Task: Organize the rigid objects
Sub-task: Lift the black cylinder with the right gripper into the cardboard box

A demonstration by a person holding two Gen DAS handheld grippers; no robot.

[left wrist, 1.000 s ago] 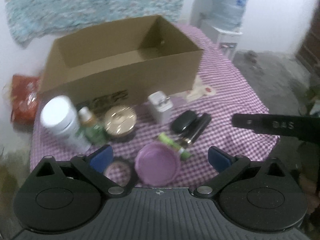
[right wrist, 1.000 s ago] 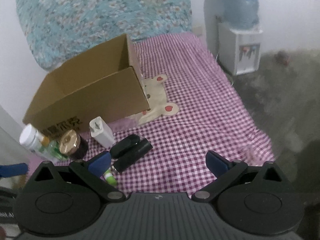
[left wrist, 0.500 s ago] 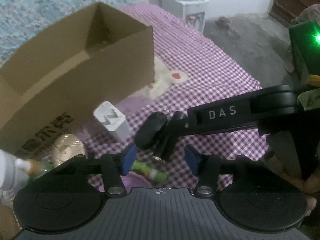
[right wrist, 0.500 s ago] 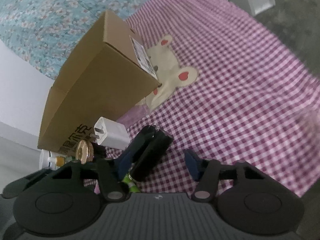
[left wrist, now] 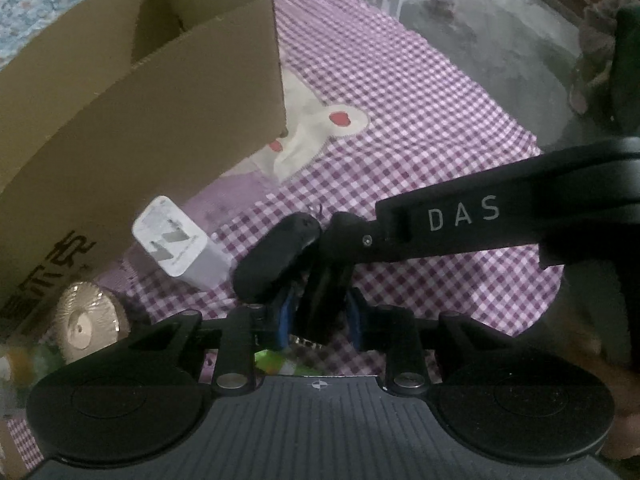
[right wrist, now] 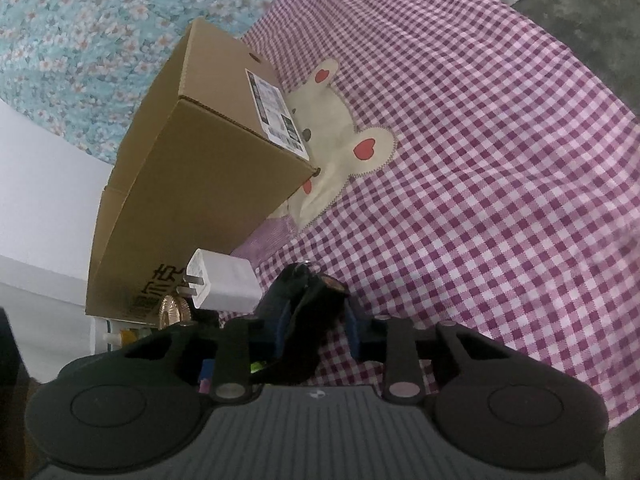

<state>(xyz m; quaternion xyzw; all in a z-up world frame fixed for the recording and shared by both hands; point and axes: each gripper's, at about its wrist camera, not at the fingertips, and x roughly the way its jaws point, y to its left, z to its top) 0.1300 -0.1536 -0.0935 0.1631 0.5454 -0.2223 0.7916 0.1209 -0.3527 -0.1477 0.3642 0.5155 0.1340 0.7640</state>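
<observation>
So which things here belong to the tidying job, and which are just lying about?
Job: cardboard box, white charger, black oval case, black tube, gold-lidded jar.
Lying about: checked tablecloth, floral fabric.

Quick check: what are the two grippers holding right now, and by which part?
Both are closing on the black tube: left gripper across its near end, right gripper across its far end, beside the black fob.
</observation>
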